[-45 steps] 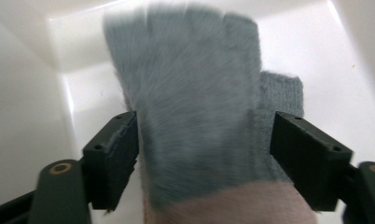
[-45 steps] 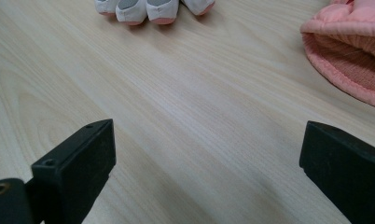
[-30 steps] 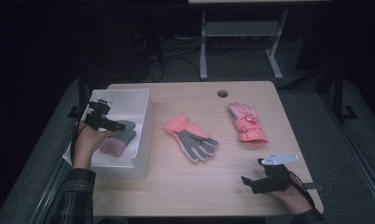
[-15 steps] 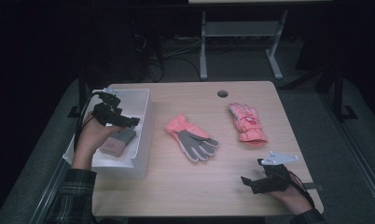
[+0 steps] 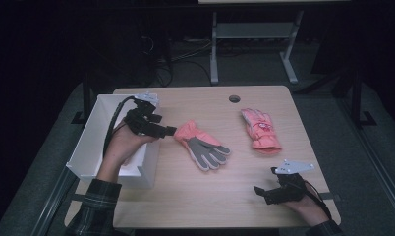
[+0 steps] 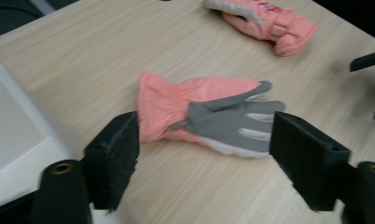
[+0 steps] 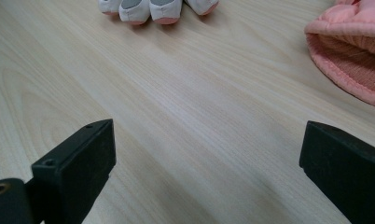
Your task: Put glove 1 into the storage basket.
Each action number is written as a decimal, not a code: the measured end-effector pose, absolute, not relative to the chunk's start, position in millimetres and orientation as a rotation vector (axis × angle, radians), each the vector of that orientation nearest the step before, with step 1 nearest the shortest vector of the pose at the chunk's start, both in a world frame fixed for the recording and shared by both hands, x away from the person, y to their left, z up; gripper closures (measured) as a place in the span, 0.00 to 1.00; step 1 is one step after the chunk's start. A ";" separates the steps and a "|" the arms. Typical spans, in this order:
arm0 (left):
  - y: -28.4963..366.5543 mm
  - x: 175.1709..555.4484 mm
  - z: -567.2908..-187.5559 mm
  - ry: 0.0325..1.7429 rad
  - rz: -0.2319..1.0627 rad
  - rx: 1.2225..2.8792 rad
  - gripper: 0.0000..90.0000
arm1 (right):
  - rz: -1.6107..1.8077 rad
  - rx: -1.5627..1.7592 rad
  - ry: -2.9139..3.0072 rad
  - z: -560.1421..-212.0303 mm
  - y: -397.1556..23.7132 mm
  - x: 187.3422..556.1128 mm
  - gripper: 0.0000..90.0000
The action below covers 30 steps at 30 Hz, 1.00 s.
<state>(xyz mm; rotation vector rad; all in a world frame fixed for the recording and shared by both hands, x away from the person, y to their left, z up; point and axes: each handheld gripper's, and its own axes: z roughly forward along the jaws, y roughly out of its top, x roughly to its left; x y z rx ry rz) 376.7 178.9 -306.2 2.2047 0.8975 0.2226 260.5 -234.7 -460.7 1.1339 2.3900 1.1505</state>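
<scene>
Here, high view: the left gripper (image 5: 170,131) hangs over the right wall of the white bin (image 5: 95,142), its tips just short of the cuff of the near glove (image 5: 201,145) — a pink glove lying palm up, grey palm showing, mid-table.
High view, far side: the second glove (image 5: 260,130) lies pink side up, well apart from the first, right of centre on the wooden table (image 5: 210,191).
High view, right: the right gripper (image 5: 260,191) rests low near the table's front right corner.
Left gripper view: jaws apart and just closing somewhat, nothing between the pads — the near glove (image 6: 209,114) lies on the table beyond them, the second glove (image 6: 265,21) farther off.
Right gripper view: jaws wide apart over bare table (image 7: 185,121); near glove fingertips (image 7: 150,10) at top, second glove's cuff (image 7: 353,56) at right.
</scene>
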 end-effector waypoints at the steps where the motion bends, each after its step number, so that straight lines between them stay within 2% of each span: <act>1: 173.2 375.7 -307.1 0.883 0.222 2.212 0.37 | 1.150 1.131 2.390 -460.7 -234.8 260.5 0.04; 9: 132.0 369.8 -316.6 0.778 0.203 2.277 0.85 | 1.156 1.127 2.387 -460.4 -235.0 260.5 0.04; 12: 121.6 370.3 -321.9 0.750 0.199 2.303 0.99 | 1.158 1.126 2.387 -460.1 -234.8 260.4 0.04; 21: 93.9 377.0 -353.8 0.810 0.230 2.325 1.00 | 1.164 1.118 2.391 -459.8 -234.5 260.3 0.04; 30: 87.0 392.8 -393.6 0.884 0.257 2.351 1.00 | 1.169 1.117 2.392 -459.6 -234.3 260.5 0.04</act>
